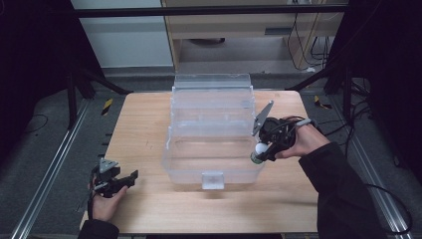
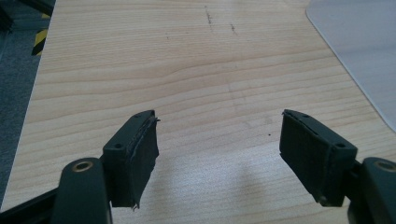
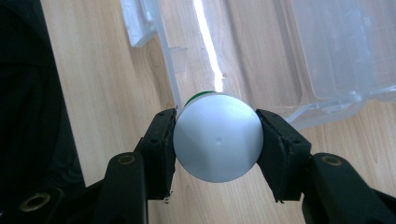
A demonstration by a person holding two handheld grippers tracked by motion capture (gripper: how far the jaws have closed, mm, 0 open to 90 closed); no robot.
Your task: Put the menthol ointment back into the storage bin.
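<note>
The left gripper (image 1: 133,175) sat low at the near left of the table (image 1: 144,129), held in the person's left hand (image 1: 105,200), with its jaws spread wide apart and nothing between them. The right gripper (image 1: 261,153) was held by the right hand (image 1: 303,143), the dark-sleeved forearm reaching in from the lower right. Its jaws were closed on either side of a small round white-capped bottle (image 3: 217,137), pads pressed against it.

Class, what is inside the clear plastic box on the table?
The clear box looks empty; bare wood shows through it. The right gripper holds a bottle at its edge.
</note>
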